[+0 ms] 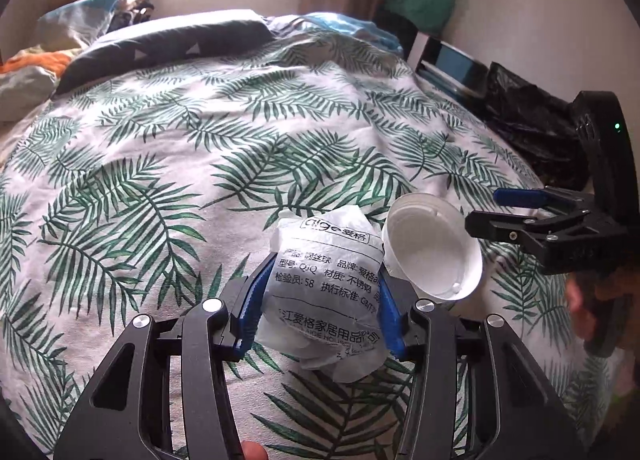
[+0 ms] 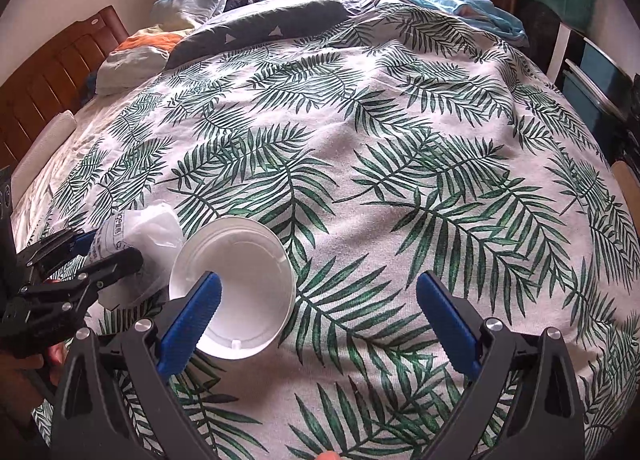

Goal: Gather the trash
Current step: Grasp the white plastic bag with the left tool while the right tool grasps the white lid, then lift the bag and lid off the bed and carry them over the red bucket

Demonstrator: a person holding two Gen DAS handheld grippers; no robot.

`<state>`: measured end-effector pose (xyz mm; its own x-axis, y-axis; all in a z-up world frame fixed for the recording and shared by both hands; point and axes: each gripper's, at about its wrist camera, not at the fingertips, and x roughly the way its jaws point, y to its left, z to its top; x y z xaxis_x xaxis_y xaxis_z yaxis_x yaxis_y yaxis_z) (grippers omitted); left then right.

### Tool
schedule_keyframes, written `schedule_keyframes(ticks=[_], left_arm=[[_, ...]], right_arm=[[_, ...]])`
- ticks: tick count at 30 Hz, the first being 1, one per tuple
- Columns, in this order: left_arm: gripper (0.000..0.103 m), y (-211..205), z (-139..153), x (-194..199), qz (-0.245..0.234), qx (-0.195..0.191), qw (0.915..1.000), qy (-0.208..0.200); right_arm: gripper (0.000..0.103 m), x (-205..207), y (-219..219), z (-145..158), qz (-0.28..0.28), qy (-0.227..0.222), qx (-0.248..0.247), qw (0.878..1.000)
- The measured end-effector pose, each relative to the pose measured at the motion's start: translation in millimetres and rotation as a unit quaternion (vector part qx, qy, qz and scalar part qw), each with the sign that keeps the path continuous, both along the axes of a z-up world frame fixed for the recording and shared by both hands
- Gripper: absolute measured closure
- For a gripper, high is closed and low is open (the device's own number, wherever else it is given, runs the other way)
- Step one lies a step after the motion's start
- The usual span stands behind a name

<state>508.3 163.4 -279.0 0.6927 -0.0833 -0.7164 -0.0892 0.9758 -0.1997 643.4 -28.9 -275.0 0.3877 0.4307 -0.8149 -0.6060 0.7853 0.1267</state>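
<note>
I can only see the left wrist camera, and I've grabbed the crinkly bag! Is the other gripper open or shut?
Observer: Open. The right wrist view shows the right gripper with its fingers spread wide.
Operator: Is it holding the white cup?
Observer: No. One blue finger shows in front of the white cup at its rim, and nothing squeezes it.
Operator: What's past the bed's left edge?
Observer: A brown wooden headboard.

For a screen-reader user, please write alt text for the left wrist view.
The left gripper pinches a crumpled printed plastic bag above a leaf-print bedspread. A white bowl lies tilted beside the bag, with the open right gripper reaching in from the right.
</note>
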Motion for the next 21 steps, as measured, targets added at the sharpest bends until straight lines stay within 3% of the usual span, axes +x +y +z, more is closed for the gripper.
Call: schedule_keyframes(ticks=[2, 4, 6, 8, 9, 10, 11, 13, 21], left_arm=[[0.061, 4, 2, -5, 0.003, -0.014, 0.9999, -0.003], [0.062, 4, 7, -13, 0.005, -0.015, 0.9999, -0.007], [0.063, 3, 15, -25, 0.003, -0.014, 0.9998, -0.016], [0.063, 0, 26, -38, 0.001, -0.013, 0.9996, -0.025], [0.063, -2, 32, -46, 0.001, -0.011, 0.9995, -0.030], [0.063, -3, 38, -54, 0.002, -0.012, 0.9993, -0.036], [0.063, -4, 44, -61, 0.002, -0.011, 0.9991, -0.042], [0.063, -9, 58, -76, 0.005, 0.003, 0.9986, -0.052], [0.063, -28, 113, -131, 0.024, 0.048, 0.9954, -0.080]], right_arm=[[0.010, 4, 5, -5, 0.001, 0.005, -0.003, 1.000], [0.023, 7, 11, -10, 0.003, 0.007, -0.010, 1.000], [0.026, 10, 16, -13, 0.006, 0.012, -0.014, 1.000], [0.038, 11, 22, -19, 0.013, 0.025, -0.020, 0.999], [0.054, 12, 24, -22, 0.017, 0.028, -0.027, 0.999], [0.082, 12, 25, -23, 0.020, 0.029, -0.032, 0.999], [0.094, 11, 25, -22, 0.020, 0.026, -0.034, 0.999], [0.101, 5, 23, -16, 0.020, 0.024, -0.029, 0.999], [0.101, -48, -2, 43, 0.036, -0.022, 0.008, 0.999]])
